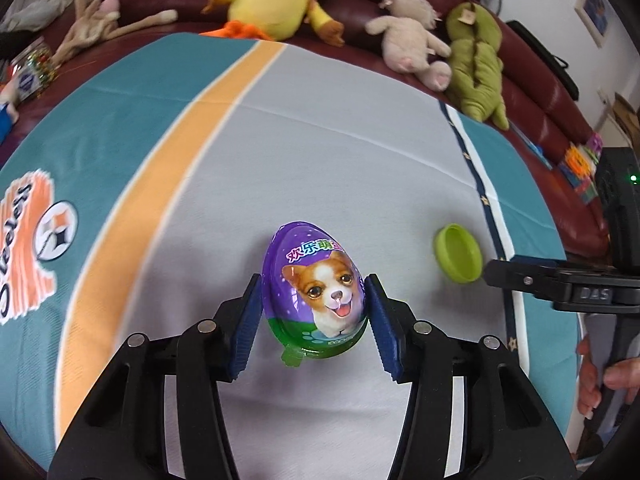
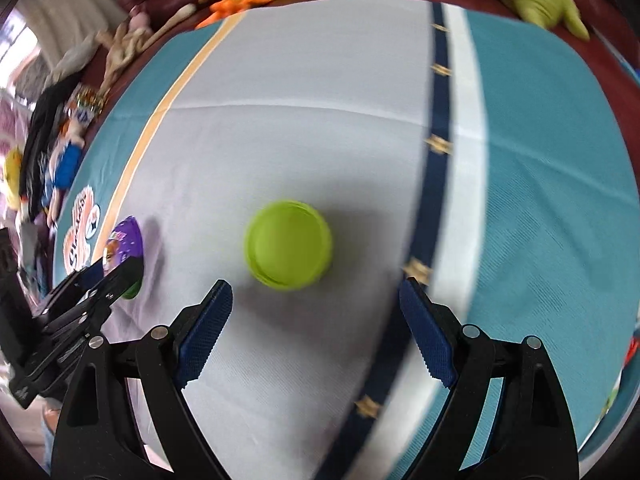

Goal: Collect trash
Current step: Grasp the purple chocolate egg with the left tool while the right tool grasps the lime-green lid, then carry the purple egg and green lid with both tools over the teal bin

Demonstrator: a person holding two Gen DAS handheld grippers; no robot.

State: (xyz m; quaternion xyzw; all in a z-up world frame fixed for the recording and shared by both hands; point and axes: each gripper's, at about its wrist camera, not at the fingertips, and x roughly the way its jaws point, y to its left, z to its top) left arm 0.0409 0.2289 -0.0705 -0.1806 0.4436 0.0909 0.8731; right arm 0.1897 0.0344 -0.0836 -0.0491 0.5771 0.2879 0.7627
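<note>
A striped cloth covers the table, its far edge lined with plush toys on a red sofa. The left gripper clamps a purple egg mid-cloth. Rightward, a green lid lies before the wide-open, empty right gripper, bare cloth around it.

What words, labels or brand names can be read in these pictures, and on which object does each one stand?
"欢乐萌": on the purple egg, above the puppy picture; a further character is cut off by the curve.
"DAS": embossed on the right gripper.
"Steeler", roughly: orange logo on the cloth, turned sideways and partly cut off.
Small print along the egg's green base: too small to read.
Label on the jar at the far left: too blurred to read.
</note>
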